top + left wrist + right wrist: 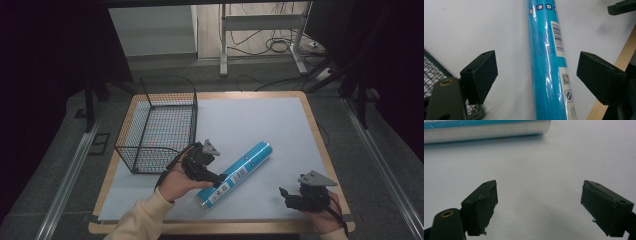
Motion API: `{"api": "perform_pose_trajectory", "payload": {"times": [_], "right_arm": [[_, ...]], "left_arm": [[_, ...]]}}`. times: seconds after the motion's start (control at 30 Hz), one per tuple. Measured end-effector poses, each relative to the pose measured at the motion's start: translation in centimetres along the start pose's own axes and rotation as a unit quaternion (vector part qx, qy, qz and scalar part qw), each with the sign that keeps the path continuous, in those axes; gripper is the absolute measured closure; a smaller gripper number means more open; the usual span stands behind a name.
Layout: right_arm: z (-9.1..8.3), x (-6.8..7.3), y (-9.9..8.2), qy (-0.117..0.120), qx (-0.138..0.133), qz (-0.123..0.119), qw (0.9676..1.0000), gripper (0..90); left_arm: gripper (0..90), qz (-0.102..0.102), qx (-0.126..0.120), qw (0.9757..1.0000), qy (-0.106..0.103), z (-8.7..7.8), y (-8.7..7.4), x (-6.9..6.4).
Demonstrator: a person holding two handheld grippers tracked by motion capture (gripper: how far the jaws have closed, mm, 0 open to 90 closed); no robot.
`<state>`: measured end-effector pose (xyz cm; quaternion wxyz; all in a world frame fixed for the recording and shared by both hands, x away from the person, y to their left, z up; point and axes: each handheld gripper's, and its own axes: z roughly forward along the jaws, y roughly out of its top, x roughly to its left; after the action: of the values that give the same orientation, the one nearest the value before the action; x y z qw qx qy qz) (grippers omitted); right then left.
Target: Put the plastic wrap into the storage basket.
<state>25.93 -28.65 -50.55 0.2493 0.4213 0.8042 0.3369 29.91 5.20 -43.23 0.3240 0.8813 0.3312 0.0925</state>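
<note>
The long shiny blue plastic-wrapped roll [236, 173] lies on the white table cover [250, 125], not lifted yet. The left gripper [537, 76] stands wide open around it, not squeezing. The black wire basket [157, 125] waits at ten o'clock. The right gripper [539, 206] is open, holding nothing.

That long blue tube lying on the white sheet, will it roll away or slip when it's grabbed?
The blue tube is round and lies on its side, so a nudge would probably roll it. Its glossy wrap looks slippery. The left gripper straddles it, open.
</note>
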Motion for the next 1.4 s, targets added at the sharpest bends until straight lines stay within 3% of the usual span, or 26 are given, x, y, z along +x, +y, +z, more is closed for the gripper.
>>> {"api": "perform_pose_trajectory", "payload": {"times": [0.8,1.4], "right_arm": [[0.0,0.0,0.0,0.0,0.001,0.0,1.0,14.3],[0.1,-0.1,0.0,-0.001,0.003,0.002,1.0,14.3]], "left_arm": [[16.8,0.02,0.062,0.9979,-0.008,4.8,2.7,-1.5],[17.4,0.018,0.114,0.9932,-0.013,8.9,4.1,-1.9]]}}
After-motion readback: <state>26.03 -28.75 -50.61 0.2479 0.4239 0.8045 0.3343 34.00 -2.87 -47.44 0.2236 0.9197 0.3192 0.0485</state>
